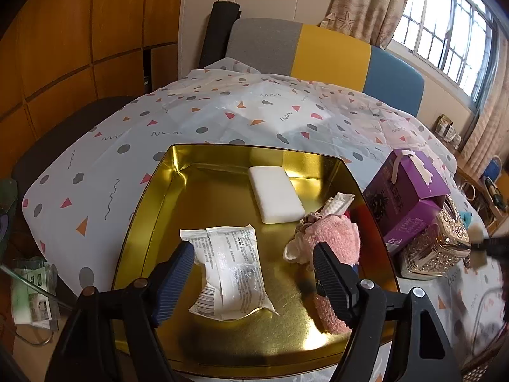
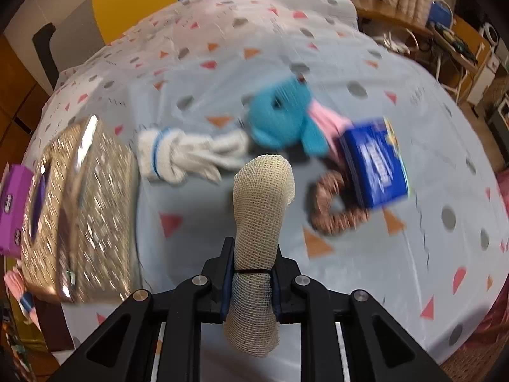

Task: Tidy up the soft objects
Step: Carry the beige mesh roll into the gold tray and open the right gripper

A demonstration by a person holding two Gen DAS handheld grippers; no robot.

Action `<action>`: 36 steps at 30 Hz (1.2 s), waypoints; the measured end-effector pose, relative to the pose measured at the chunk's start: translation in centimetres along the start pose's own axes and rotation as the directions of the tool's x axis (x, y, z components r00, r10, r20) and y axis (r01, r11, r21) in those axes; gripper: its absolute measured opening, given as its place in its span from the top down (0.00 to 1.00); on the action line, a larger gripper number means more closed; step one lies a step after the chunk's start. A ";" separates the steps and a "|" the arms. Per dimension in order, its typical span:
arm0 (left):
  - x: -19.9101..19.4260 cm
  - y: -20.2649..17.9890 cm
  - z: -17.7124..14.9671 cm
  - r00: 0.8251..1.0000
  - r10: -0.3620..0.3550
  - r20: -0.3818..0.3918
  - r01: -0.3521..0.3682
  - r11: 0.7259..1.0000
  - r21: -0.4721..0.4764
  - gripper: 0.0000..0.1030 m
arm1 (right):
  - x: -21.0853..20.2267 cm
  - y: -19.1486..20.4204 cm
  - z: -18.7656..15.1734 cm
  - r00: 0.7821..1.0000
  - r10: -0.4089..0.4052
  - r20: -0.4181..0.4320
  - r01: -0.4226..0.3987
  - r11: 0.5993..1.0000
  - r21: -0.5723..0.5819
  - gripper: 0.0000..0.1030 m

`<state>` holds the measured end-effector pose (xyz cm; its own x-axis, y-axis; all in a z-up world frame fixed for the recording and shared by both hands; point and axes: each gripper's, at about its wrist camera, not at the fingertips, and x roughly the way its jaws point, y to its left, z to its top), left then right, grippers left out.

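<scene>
right gripper (image 2: 251, 289) is what i check first: its jaws are clamped on a beige mesh gauze roll (image 2: 259, 222), with the roll's upper end curling over above the fingers and its lower end hanging below them. a thin black band circles the roll right at the pinch. beyond it, on the patterned tablecloth (image 2: 413, 254) that covers the surface, i see a white work glove with blue cuff stripes (image 2: 184, 152), a blue plush toy with pink parts (image 2: 283, 117), a blue packet (image 2: 375, 165) and a brown scrunchie (image 2: 334, 207) partly under that packet. all of it is blurred. a glittery gold box (image 2: 79, 210) sits at the left, a purple carton (image 2: 14, 210) just beside it.

left gripper (image 1: 254, 280) hangs over a gold tin tray (image 1: 152, 210) with its jaws apart and nothing pressed between them. under them, on the tray floor, lies a white sealed packet with printed text (image 1: 232, 270). farther back in the tray is a white foam block (image 1: 275, 194). along the tray's right side sits a pink fluffy cloth (image 1: 334, 238) bunched with a cream knitted piece (image 1: 338, 202); whether these are socks i cannot tell. to the right of the tray stands the purple carton (image 1: 410, 197), touching the gold box (image 1: 435, 248).
</scene>
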<state>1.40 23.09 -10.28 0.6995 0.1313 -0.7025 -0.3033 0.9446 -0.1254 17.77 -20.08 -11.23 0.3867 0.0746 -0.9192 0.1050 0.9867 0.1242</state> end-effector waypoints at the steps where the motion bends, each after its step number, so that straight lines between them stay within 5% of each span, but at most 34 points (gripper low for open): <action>1: -0.1 -0.1 0.0 1.000 0.000 0.001 0.000 1.000 0.003 0.24 | -0.3 0.6 0.9 1.000 -0.004 0.015 0.004 1.000 -0.013 0.82; 11: -0.7 -0.5 -0.3 1.000 -0.009 0.009 0.008 0.999 0.031 0.24 | -4.3 9.6 8.3 0.977 0.097 0.192 -0.058 0.978 -0.200 0.82; 19: -0.8 -0.3 -0.6 1.000 -0.005 0.001 0.005 1.000 0.031 0.24 | -8.6 20.9 8.3 0.919 0.323 0.228 -0.197 0.874 -0.444 0.82; 23: -1.0 0.2 -0.8 1.000 0.002 0.005 -0.002 1.000 0.022 0.24 | -9.4 26.7 5.1 0.881 0.454 0.135 -0.312 0.770 -0.556 0.82; 28: -1.4 2.0 -0.7 0.999 0.028 0.017 -0.028 0.999 -0.022 0.24 | -7.5 31.7 -0.7 0.854 0.518 -0.048 -0.422 0.636 -0.646 0.82; 32: -1.6 3.7 -0.8 0.998 0.062 0.021 -0.060 0.997 -0.054 0.24 | -4.8 34.0 -5.4 0.846 0.506 -0.169 -0.476 0.573 -0.667 0.82; 36: -1.8 5.0 -1.2 0.996 0.088 0.018 -0.086 0.993 -0.080 0.24 | -2.3 34.5 -8.5 0.834 0.488 -0.257 -0.523 0.552 -0.649 0.82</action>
<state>-2.13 27.27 -10.46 0.6816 0.2193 -0.6980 -0.4134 0.9026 -0.1200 12.66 14.99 -8.01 0.1379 0.5810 -0.8021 -0.7394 0.5992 0.3069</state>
